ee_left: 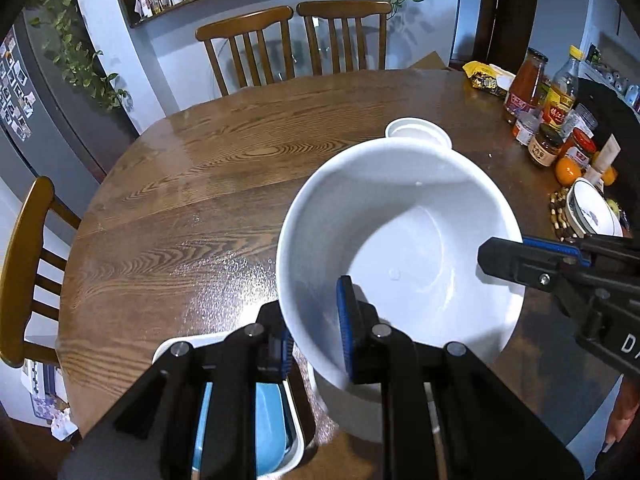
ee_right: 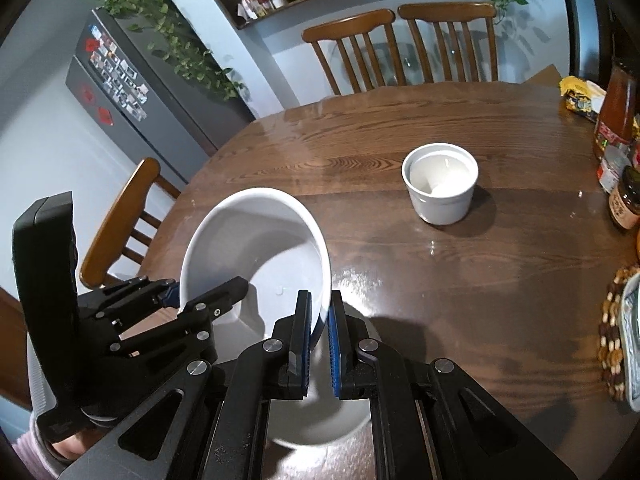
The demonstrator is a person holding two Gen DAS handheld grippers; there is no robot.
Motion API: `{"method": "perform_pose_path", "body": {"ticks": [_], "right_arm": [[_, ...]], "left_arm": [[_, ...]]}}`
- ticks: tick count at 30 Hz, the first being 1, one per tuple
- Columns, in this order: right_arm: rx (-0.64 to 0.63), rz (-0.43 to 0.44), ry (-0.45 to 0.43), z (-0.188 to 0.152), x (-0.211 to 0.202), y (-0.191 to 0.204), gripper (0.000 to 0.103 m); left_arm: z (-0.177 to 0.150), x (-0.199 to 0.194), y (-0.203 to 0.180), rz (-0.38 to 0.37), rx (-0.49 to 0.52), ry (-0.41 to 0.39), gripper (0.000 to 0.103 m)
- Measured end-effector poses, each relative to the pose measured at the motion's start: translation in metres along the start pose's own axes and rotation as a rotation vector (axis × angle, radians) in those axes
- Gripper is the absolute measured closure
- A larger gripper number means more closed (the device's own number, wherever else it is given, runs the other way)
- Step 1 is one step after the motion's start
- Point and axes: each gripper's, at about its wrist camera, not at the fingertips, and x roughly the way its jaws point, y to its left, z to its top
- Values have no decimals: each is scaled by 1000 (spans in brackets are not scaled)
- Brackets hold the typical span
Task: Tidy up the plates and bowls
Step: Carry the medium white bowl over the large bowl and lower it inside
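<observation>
A large deep white bowl hangs tilted above the round wooden table, held from both sides. My left gripper is shut on its near rim, one blue pad inside the wall. My right gripper reaches in from the right and pinches the opposite rim. In the right wrist view the same bowl sits between the right gripper's closed pads, with the left gripper clamped on its left edge. A small white ramekin stands upright on the table beyond, also visible as the ramekin behind the bowl.
A white tub with a blue plate sits under my left gripper. Jars, bottles and oranges crowd the right edge beside a patterned bowl on a beaded mat. Wooden chairs stand around the table, with a grey fridge at the left.
</observation>
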Motion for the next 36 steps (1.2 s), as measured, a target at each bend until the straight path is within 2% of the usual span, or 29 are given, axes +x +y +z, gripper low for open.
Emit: {"method": "perform_pose_path", "body": {"ticks": [20,36], "right_arm": [[1,-8,36,-37,-10,1,94],[60,-10,142,-57,26,-14,94]], "left_arm": [[-35,-7,-12,-11,-8,34,86],[-51,31,-14,-17,-17,156,86]]}}
